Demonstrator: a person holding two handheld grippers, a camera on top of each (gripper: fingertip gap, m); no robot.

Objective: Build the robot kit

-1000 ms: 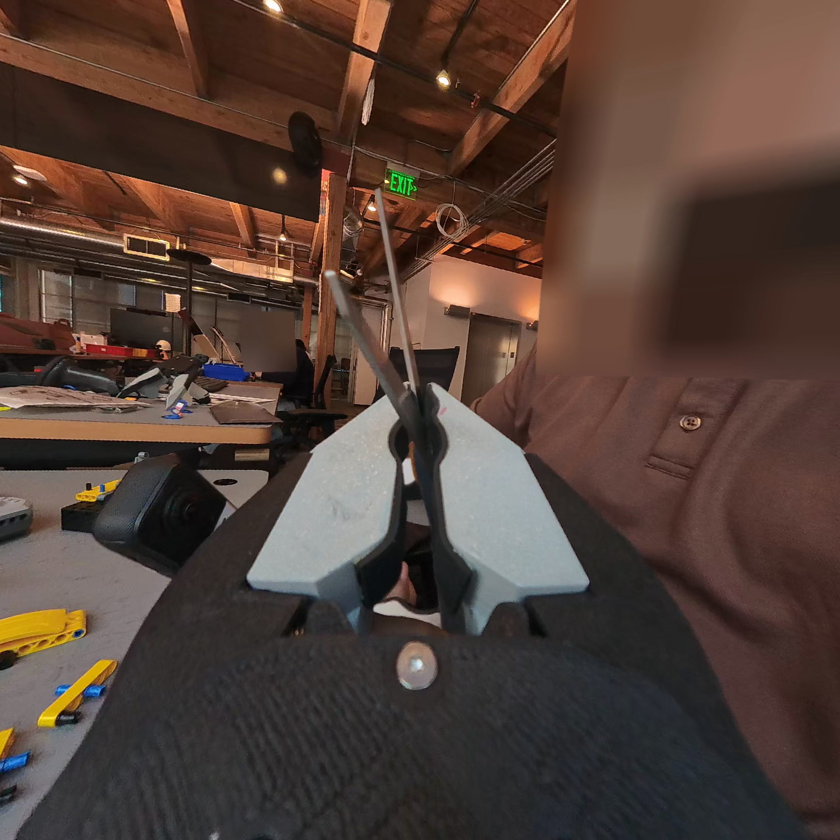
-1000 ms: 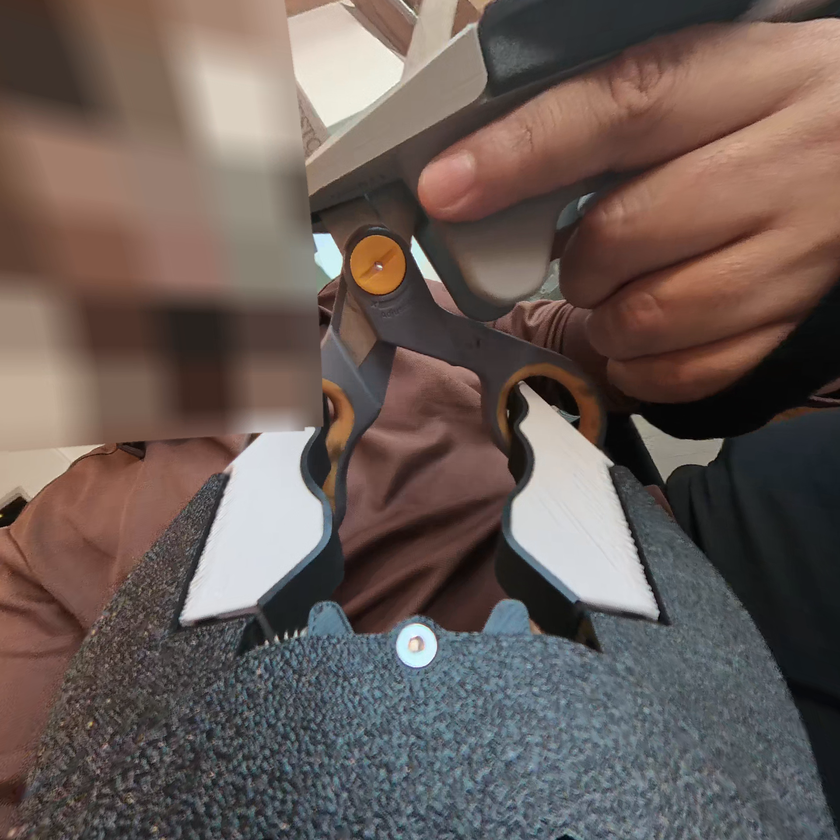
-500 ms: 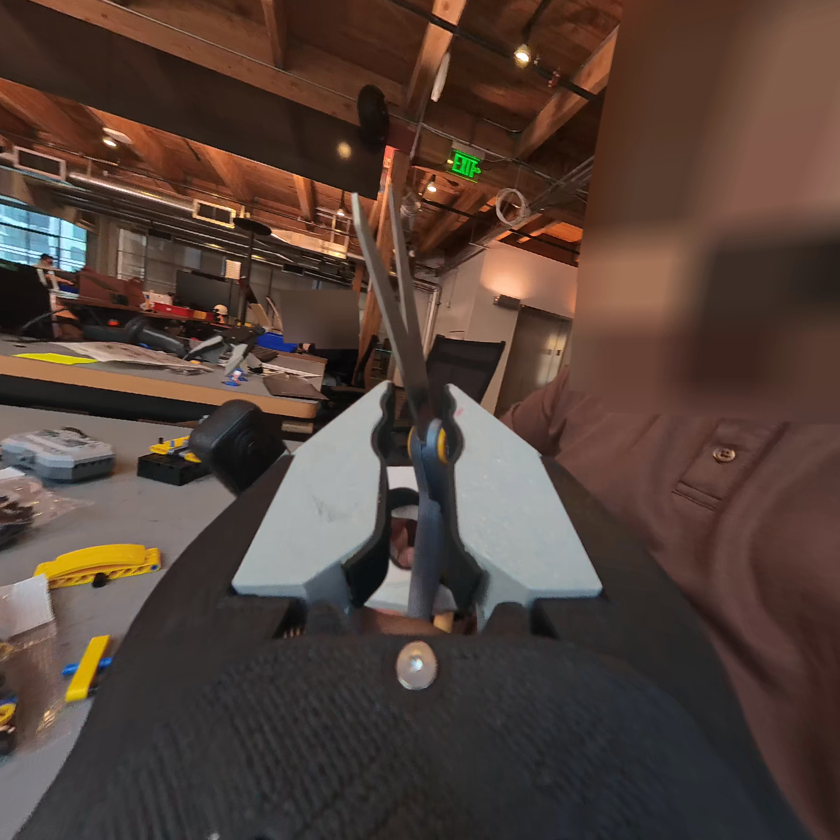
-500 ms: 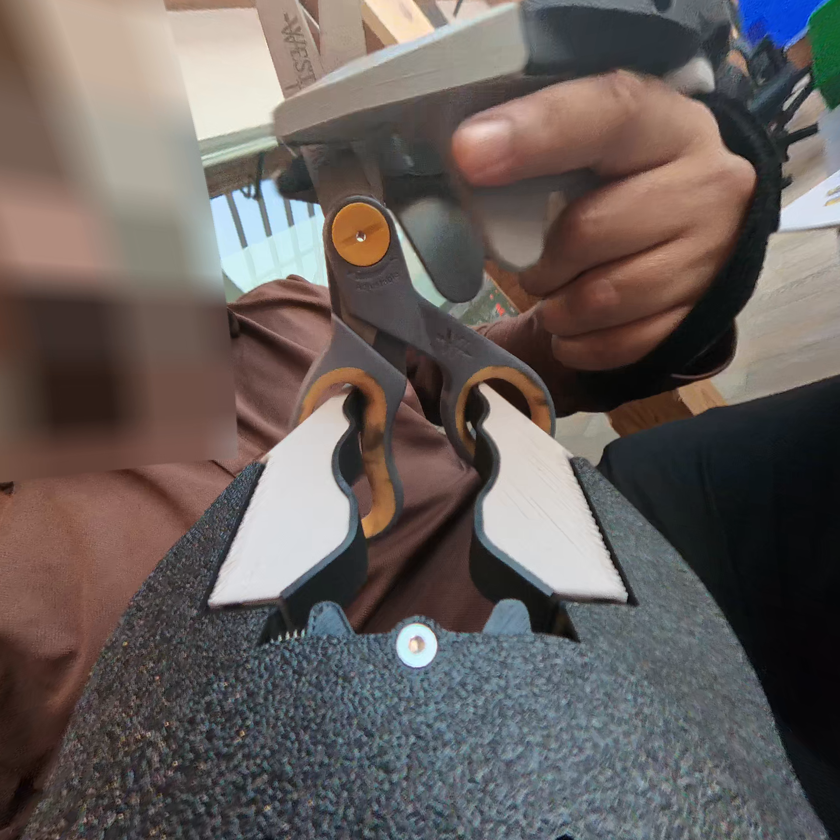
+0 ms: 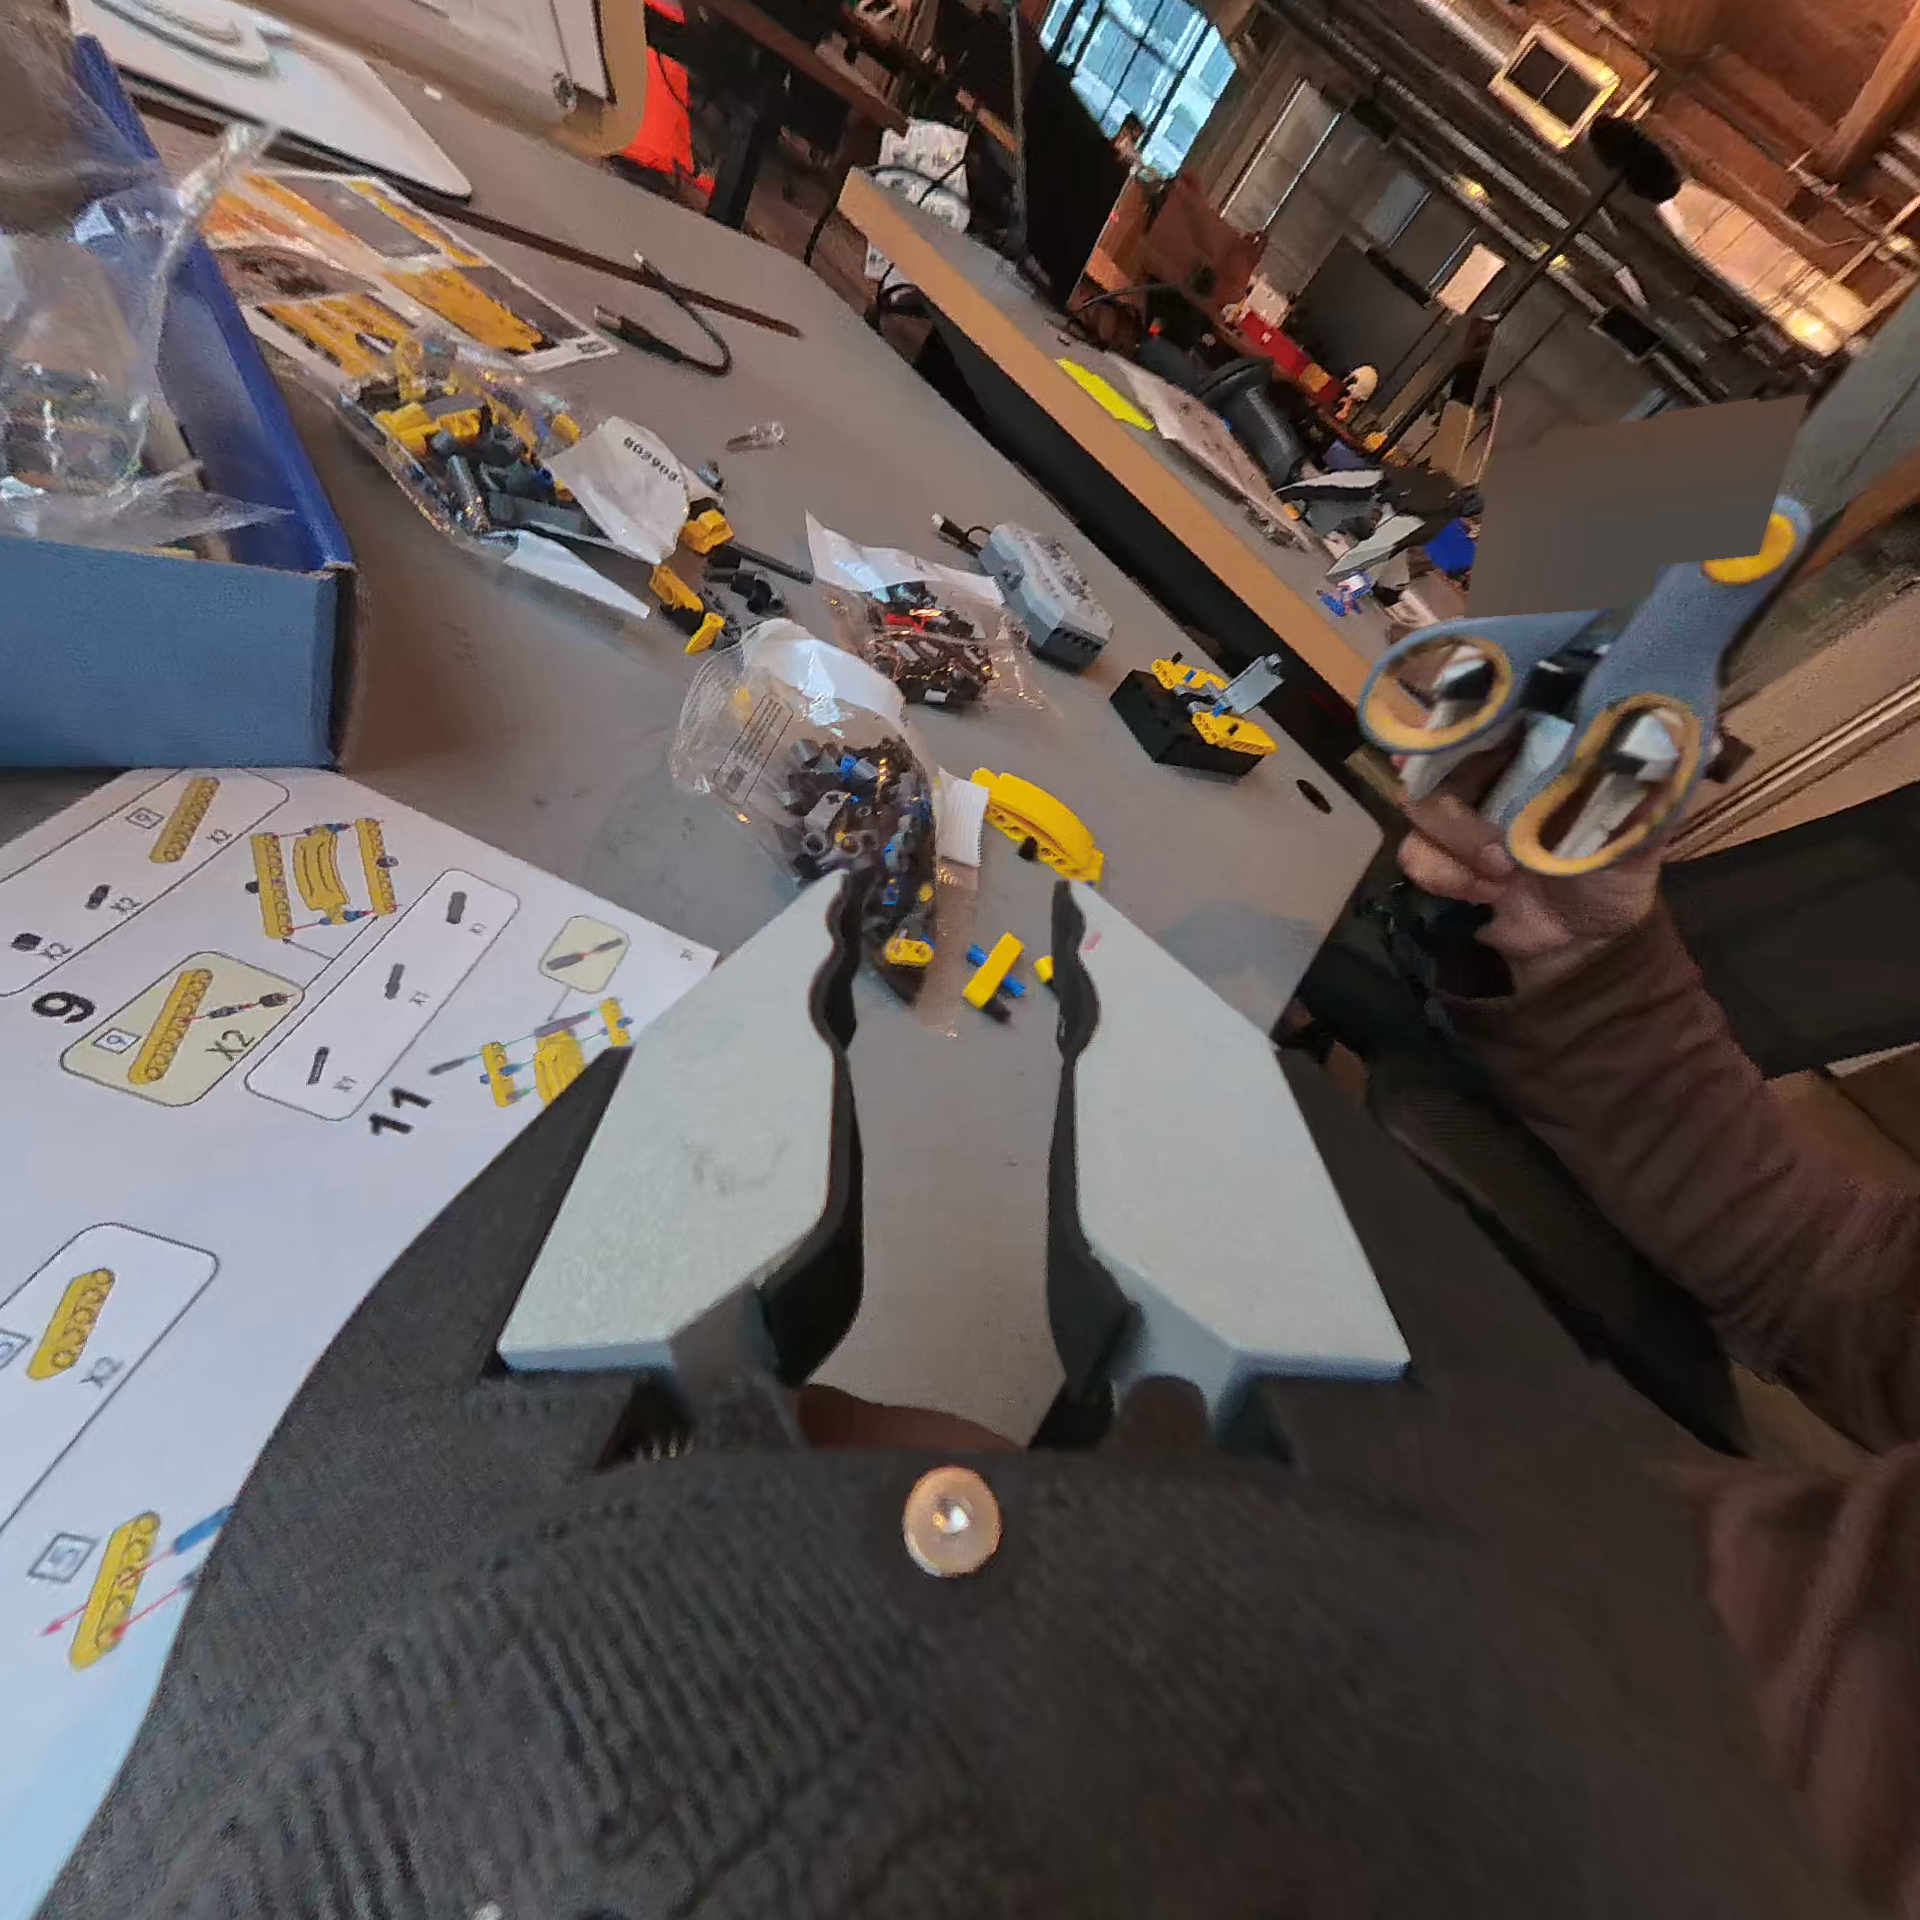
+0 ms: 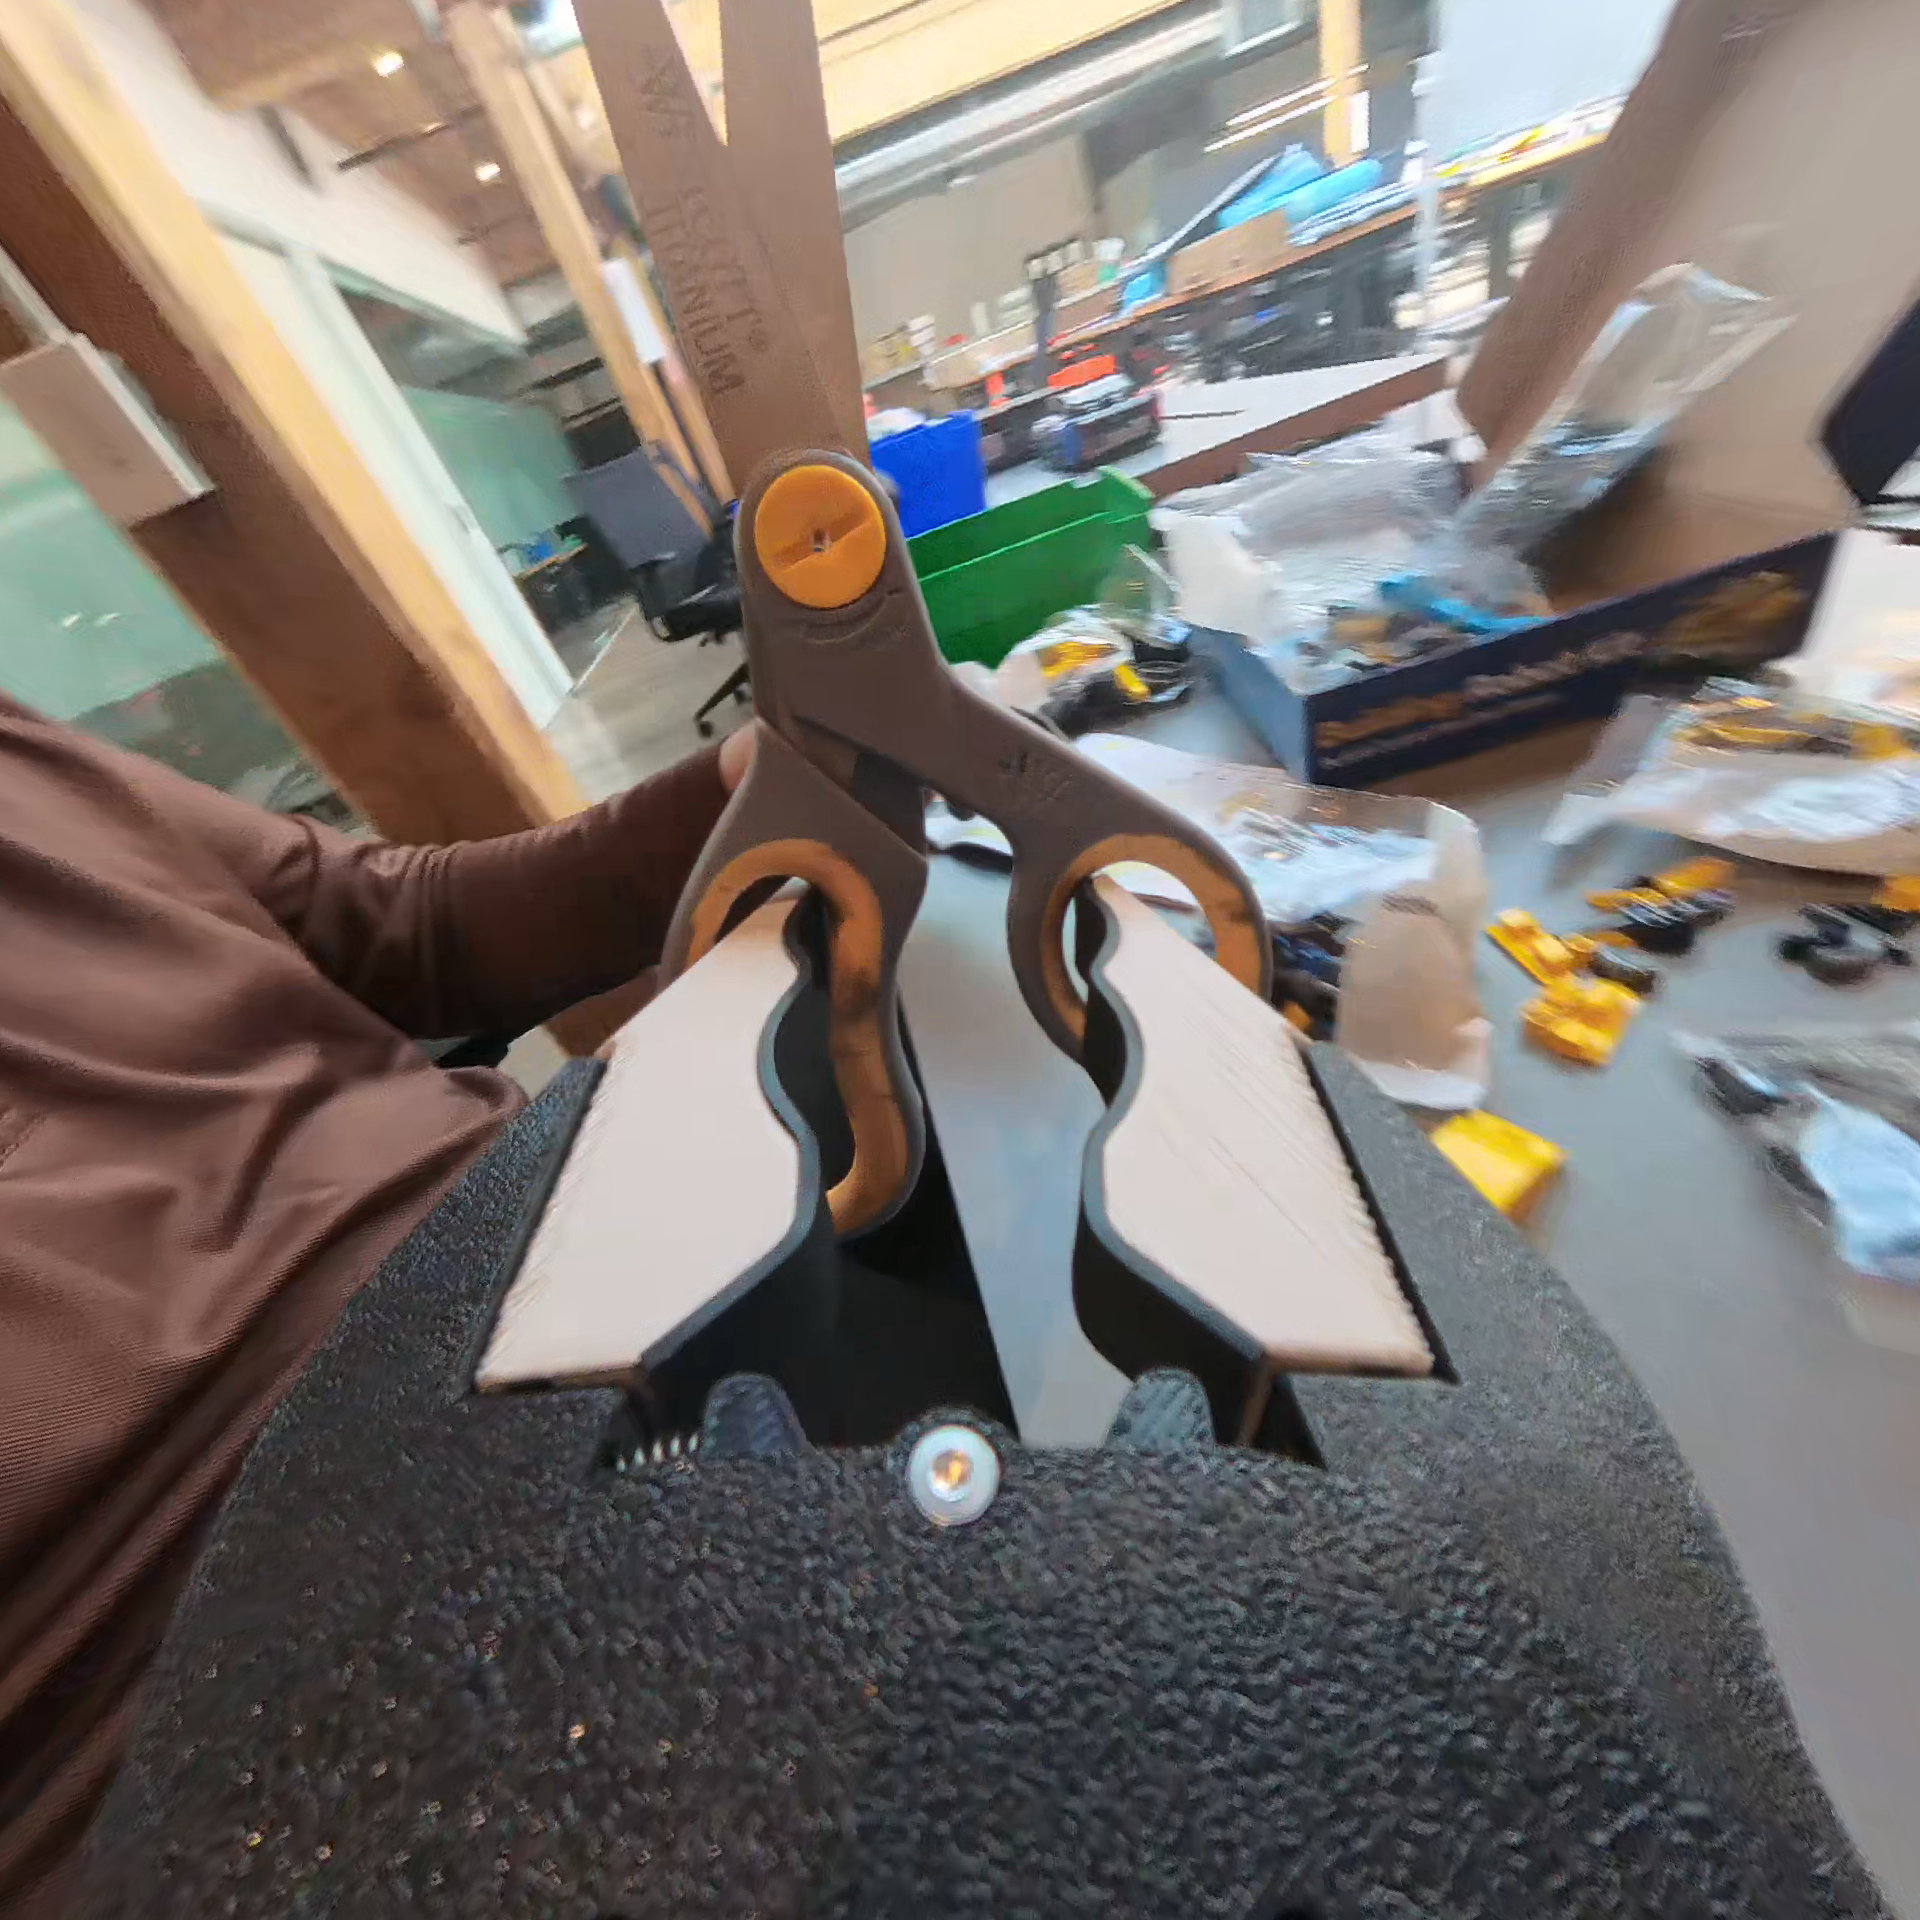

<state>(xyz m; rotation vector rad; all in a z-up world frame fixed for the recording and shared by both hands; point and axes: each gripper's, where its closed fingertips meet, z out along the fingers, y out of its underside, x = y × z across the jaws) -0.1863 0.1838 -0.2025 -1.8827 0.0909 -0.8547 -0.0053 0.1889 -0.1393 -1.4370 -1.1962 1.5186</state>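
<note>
Right gripper (image 6: 951, 945): fingers spread apart, one threaded through each handle loop of the scissors (image 6: 883, 727), so the tool hangs on them with blades pointing up and away. In the left wrist view the scissors (image 5: 1558, 717) sit raised off to the right, past the bench (image 5: 935, 1174) edge.

Left gripper (image 5: 951, 956): jaws parted, nothing between them, hovering over the bench near a clear bag of small parts (image 5: 821, 758) and an instruction sheet (image 5: 260, 987).

Handling, judged: scissors rigid, moderately light, smooth plastic handles likely to slide on the fingers; the loops give the surest hold, blades sharp.

Hidden: blade tips cut off at top of right view; a grey patch covers the blades in the left view. Bench clutter on the right is motion-blurred.
</note>
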